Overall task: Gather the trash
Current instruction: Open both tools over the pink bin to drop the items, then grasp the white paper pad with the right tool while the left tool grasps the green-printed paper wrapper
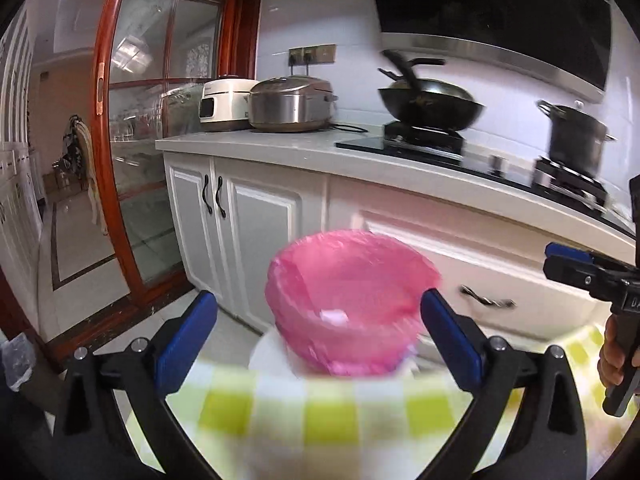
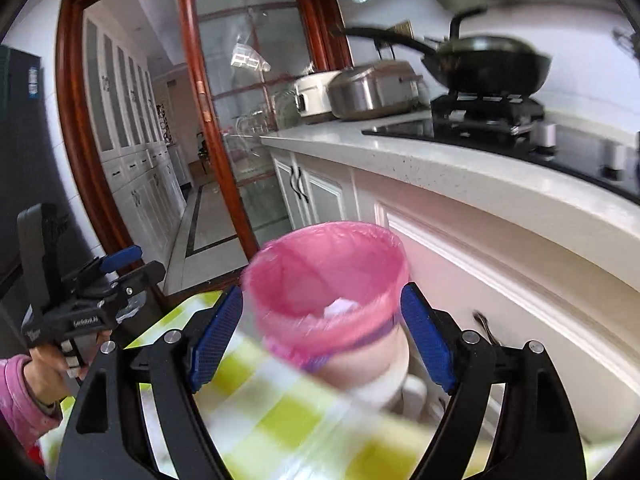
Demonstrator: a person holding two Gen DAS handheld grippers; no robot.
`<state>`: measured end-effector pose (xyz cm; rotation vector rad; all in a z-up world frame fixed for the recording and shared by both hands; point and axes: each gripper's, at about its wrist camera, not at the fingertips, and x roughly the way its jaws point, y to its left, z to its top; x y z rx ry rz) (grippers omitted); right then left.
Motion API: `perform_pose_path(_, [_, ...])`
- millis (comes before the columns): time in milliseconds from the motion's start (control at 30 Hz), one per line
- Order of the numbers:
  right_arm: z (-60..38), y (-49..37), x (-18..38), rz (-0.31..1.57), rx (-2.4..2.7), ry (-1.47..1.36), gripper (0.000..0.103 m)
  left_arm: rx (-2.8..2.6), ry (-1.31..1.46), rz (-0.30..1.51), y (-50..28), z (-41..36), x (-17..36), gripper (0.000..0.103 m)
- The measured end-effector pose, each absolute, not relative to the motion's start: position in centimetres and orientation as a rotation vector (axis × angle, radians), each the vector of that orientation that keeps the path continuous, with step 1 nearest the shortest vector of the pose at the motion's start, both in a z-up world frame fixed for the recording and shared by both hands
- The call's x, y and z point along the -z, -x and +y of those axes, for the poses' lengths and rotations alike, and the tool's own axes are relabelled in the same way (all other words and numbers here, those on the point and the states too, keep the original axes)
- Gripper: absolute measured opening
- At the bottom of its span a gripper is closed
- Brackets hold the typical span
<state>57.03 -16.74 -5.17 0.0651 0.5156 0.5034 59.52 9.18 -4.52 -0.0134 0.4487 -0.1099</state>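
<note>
Beyond both claws runs the white worktop (image 1: 280, 152), above white cabinet doors (image 1: 256, 232). On it, far ahead of the left claw (image 1: 318, 330) and up to the right, sits a black wok (image 1: 430, 106) on a gas stove (image 1: 424, 140). Left of the wok stand a steel rice cooker (image 1: 290, 104) and a white cooker (image 1: 224, 104). A dark stockpot (image 1: 576, 136) stands further right.

A green-and-white checked cloth (image 1: 320, 408) lies directly below and between the arms of each claw.

The trash bin (image 2: 360, 364), pale and lined with a pink bag (image 1: 348, 296), stands just ahead of both claws, with a scrap of white paper (image 1: 334, 316) inside it. The left claw is released, its blue pads spread wide either side of the bag, gripping nothing. The right claw (image 2: 322, 338) is likewise released, its pads flanking the bin apart from it.

A hand (image 2: 52, 368) in a pink sleeve (image 2: 20, 404) holds the left claw's handle.
</note>
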Motion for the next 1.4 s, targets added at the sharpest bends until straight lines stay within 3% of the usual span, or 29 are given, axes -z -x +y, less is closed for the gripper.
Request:
perform_pose_path(200, [-18.9, -45.0, 4.9, 0.500, -0.434, -0.089, 0.079, 0.081, -0.014, 0.381, -47.6, 6.4, 3.0, 0.099])
perform_pose_path(700, [-20.9, -26.4, 14.4, 0.632, -0.286, -0.070, 0.079, -0.033, 0.101, 0.475, -29.0, 6.6, 10.2, 0.098])
perform_pose_path(1133, [-19.7, -27.5, 19.2, 0.787, -0.283, -0.043, 0.063, -0.026, 0.036, 0.555, -26.8, 3.9, 13.0, 0.098])
perform_pose_path(1400, [-17.7, -30.0, 20.2, 0.848, -0.325, 0.040, 0.052, 0.013, 0.056, 0.617, -27.9, 2.8, 14.3, 0.081])
